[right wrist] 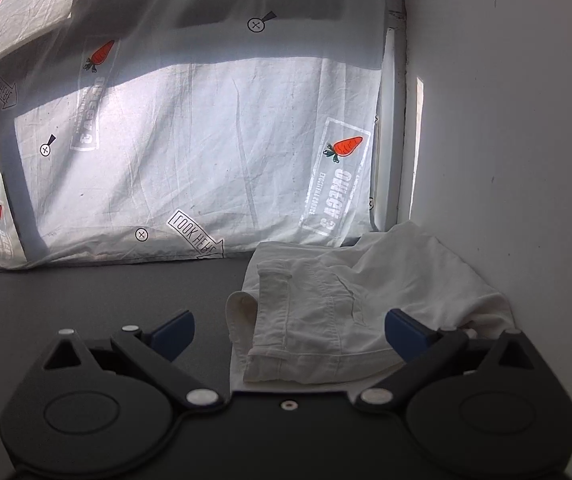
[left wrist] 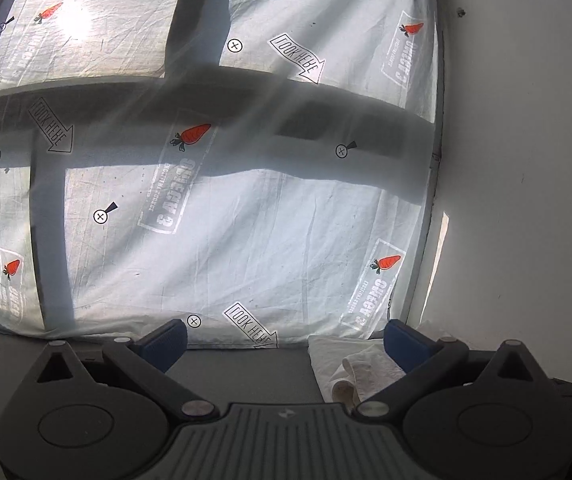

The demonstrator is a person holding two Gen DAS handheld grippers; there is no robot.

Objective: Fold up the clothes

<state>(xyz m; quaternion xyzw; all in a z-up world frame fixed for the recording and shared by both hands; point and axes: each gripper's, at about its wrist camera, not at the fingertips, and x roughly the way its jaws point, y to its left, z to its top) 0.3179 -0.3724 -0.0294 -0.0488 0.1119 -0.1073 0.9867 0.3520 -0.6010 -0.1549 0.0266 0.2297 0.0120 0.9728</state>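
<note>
A folded white garment lies on the dark grey table at the right, against the white wall. In the right wrist view my right gripper stands open, its blue pads wide apart, with the near edge of the garment lying between and below them, not pinched. In the left wrist view my left gripper is open too, with nothing between its pads. There the white garment shows low at the right, partly hidden behind the right finger.
A thin white cloth printed with carrots and arrows hangs over the window behind the table, dark frame bars showing through. The same cloth fills the back of the right wrist view. A white wall bounds the table on the right.
</note>
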